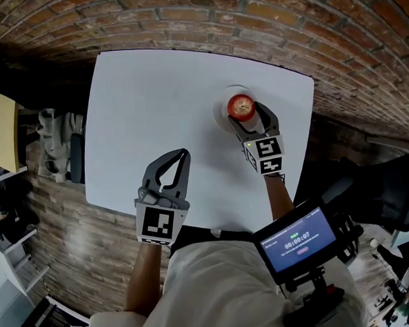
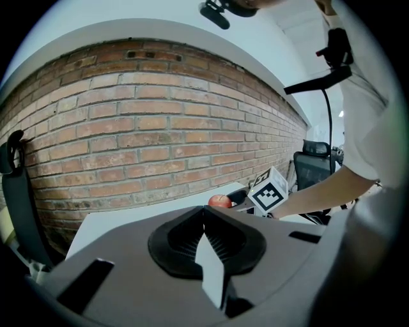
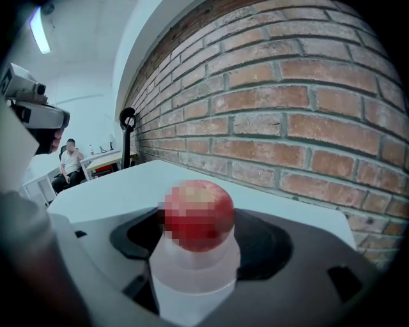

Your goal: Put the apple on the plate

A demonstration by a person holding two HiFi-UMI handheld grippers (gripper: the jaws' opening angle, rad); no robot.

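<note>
White table stands against a brick wall, seen from above in the head view. On the table, close to its far right corner, lies a white plate, which is hard to tell from the table top. The apple is red and sits on the plate, upright.

From the near side of the plate comes the right gripper. Its two jaws stand apart. The right gripper view shows the apple between their tips, with the white of the plate in the gap under it. Whether the jaws touch the apple, I cannot tell. The marker cube of this gripper is on the near side of the plate, over the table edge.

Well apart from the plate, to its left and nearer to the person, the left gripper hangs above the bare table. Its jaws are pressed together with nothing between them. In its own view the apple shows small beyond the closed tips.

Below the plate in the head view, by the person's chest, a small screen glows blue.
</note>
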